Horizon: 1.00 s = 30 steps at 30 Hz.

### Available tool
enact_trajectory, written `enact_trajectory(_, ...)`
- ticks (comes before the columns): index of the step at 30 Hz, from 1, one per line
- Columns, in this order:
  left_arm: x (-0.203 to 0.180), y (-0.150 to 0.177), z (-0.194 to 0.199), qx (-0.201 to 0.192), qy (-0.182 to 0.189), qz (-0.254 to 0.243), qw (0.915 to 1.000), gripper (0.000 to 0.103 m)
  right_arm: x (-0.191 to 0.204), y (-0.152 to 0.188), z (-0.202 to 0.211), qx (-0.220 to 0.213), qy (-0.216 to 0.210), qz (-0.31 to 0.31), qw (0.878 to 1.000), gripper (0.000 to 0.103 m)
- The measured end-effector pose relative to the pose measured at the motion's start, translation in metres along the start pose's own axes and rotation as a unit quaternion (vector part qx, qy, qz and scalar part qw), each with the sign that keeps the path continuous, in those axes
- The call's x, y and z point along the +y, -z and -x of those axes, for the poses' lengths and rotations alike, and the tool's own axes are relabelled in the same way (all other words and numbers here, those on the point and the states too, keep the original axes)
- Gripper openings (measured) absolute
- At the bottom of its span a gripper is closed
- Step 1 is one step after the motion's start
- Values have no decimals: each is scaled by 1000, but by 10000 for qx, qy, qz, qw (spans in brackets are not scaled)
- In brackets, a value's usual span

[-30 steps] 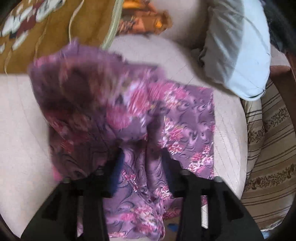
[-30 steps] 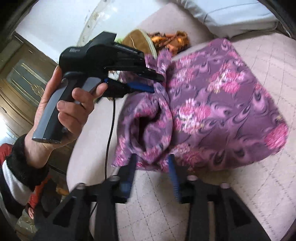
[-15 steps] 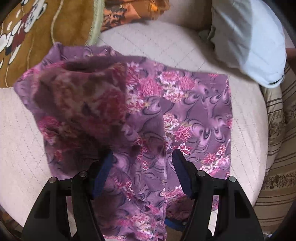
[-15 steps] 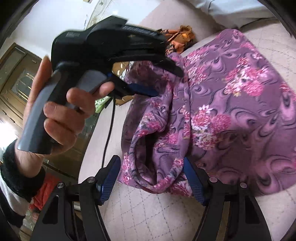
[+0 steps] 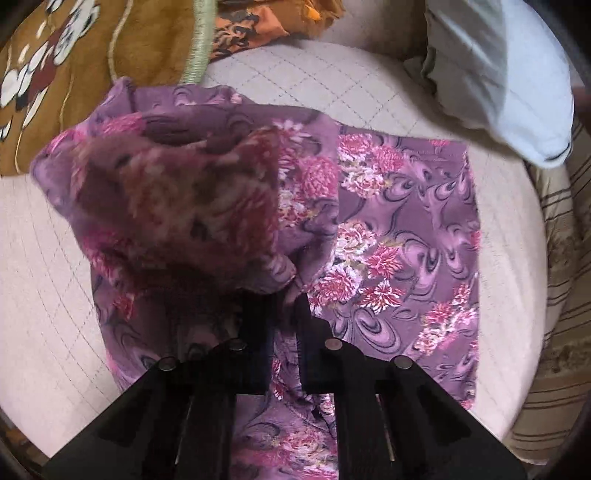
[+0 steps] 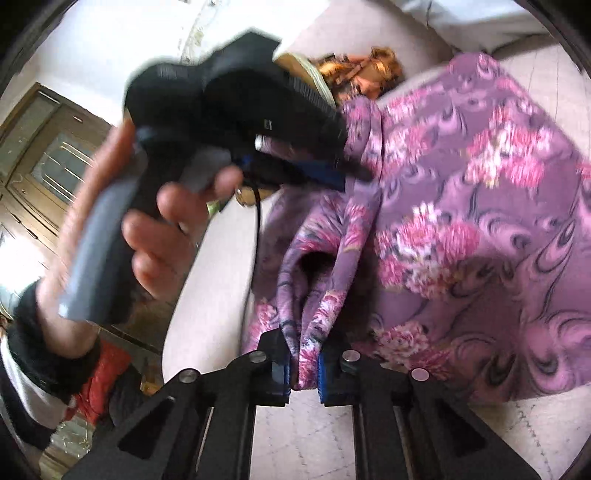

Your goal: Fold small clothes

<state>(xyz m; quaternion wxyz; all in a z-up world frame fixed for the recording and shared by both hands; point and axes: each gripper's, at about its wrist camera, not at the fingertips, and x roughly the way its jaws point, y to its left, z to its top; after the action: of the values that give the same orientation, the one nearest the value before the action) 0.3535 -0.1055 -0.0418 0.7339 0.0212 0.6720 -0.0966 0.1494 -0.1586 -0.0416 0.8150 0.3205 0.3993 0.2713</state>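
A purple garment (image 5: 399, 236) with pink flowers lies on a pale quilted cushion (image 5: 48, 288). Its left part is bunched into a raised fold (image 5: 173, 206). My left gripper (image 5: 284, 306) points down and is shut on that fold's near edge. In the right wrist view the same garment (image 6: 461, 236) spreads to the right, and my right gripper (image 6: 303, 365) is shut on its near bunched edge (image 6: 314, 332). The left gripper (image 6: 351, 170), held in a person's hand (image 6: 155, 229), pinches the cloth's far edge.
A pale blue pillow (image 5: 495, 70) lies at the upper right. A mustard blanket (image 5: 74, 66) and orange cloth (image 5: 255, 22) sit at the top left. A striped cover (image 5: 561, 295) drapes the right side. A wooden cabinet (image 6: 48, 162) stands beyond the cushion's left edge.
Both grippers stood open around bunched cloth half a second ago; now each has shut on the garment's edge. The left gripper has sunk closer to the cushion.
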Motion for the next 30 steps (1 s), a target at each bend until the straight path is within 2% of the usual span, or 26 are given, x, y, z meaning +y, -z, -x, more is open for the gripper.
enact_trajectory(6,-10,10,28,-373,258,7,9990,7,-2,-9,15,-218,-123,-230,9994,8)
enact_trajectory(9,-26,12,42,-499,367,-96,9980,7,-5,-13,38,-419,-190,-367,9983,8)
enact_trajectory(13,-58,7,48,-575,564,-294,9963,7,-14,-21,71,-819,-239,-605,9945,8)
enact_trajectory(17,-100,-2,32,-484,664,-488,9954,7,-38,-25,101,-1042,-109,-996,9895,8)
enact_trajectory(20,-120,-5,12,-300,597,-467,9967,7,-56,-25,111,-953,275,-1276,9869,8)
enact_trajectory(23,-121,-6,0,-192,638,-350,9972,7,-67,-26,106,-648,887,-1293,9855,8)
enact_trajectory(27,-103,-3,11,-241,1140,-244,9929,8,-81,-26,92,-235,1130,-1556,9811,14)
enact_trajectory(30,-76,1,35,-440,1564,-80,9867,11,-81,-27,97,-252,1186,-1575,9800,19)
